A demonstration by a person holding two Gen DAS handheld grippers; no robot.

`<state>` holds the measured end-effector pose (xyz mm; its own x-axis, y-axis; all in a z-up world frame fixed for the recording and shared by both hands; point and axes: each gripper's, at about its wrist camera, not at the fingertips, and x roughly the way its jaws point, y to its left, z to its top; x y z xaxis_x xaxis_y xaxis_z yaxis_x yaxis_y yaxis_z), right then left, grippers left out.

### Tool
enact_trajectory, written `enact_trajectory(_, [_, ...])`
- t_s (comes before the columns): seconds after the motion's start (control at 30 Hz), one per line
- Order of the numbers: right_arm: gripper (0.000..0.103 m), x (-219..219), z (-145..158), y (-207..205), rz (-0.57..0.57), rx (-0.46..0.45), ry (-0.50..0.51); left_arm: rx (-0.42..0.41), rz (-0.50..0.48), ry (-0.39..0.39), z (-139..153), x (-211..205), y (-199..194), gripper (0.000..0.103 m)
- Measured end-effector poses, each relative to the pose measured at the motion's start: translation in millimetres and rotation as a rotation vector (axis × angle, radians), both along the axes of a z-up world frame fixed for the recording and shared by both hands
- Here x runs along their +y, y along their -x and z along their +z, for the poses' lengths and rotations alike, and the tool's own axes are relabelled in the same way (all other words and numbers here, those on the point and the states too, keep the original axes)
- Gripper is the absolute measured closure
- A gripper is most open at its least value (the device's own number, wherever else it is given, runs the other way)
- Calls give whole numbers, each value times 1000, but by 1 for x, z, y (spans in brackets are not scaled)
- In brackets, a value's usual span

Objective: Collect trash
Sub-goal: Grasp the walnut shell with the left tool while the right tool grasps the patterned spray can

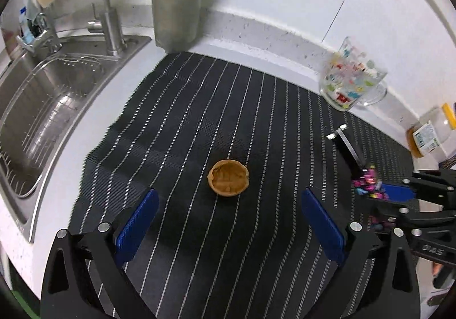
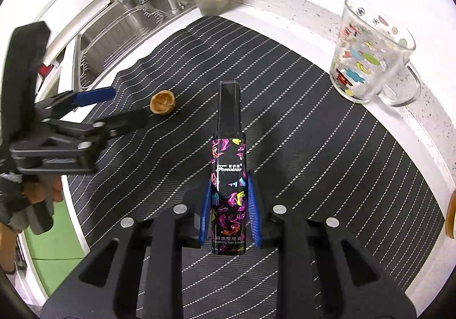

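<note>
A brown walnut shell half (image 1: 228, 181) lies hollow side up on the black striped mat (image 1: 199, 119). My left gripper (image 1: 228, 213) is open, its blue pads just short of the shell on either side. The shell also shows in the right wrist view (image 2: 162, 102), with the left gripper (image 2: 114, 106) beside it. My right gripper (image 2: 230, 205) is shut on a black hair cream tube (image 2: 229, 165) with a colourful print, held above the mat. In the left wrist view the tube (image 1: 362, 173) and right gripper (image 1: 393, 193) are at the right.
A grey lidded bin (image 1: 176, 2) stands at the back by the wall. A steel sink (image 1: 42, 96) with a tap lies left. A printed glass mug (image 1: 352, 74) stands at the mat's back right edge, and a jar (image 1: 430, 134) lies further right.
</note>
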<state>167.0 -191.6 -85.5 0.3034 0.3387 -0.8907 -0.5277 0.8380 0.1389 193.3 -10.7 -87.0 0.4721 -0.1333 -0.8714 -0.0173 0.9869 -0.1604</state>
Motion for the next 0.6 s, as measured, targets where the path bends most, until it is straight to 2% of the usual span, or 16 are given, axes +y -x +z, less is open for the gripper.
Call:
enact_trajectory(0.13, [80,-6,-2,-3,-7,7,-9,18,-7,-16,-15,-3,-9,8])
enact_trajectory(0.17, [80,-9,-2,-4,-11,7,-12,21,-8,-16,-18,-3,-11,13])
enact_trajectory(0.2, [80,-11,-2,-5,-15,8,-13,25,-8,-19,-20,-3,-13,23])
enact_trajectory(0.27, [80,-14,-3,-4,-19,10,-16,24,-5,-30,-24,-5,-14,33])
enact_trajectory(0.3, [80,-15,-3,-4,-20,10,-16,27,-5,-33,-25,-5,-16,45])
enact_trajectory(0.4, [80,-15,-2,-5,-23,8,-17,28,4,-35,-27,-5,-18,66])
enact_trajectory(0.6, [80,-16,1,-1,-16,-1,-23,26,15,-19,-21,-5,-15,66])
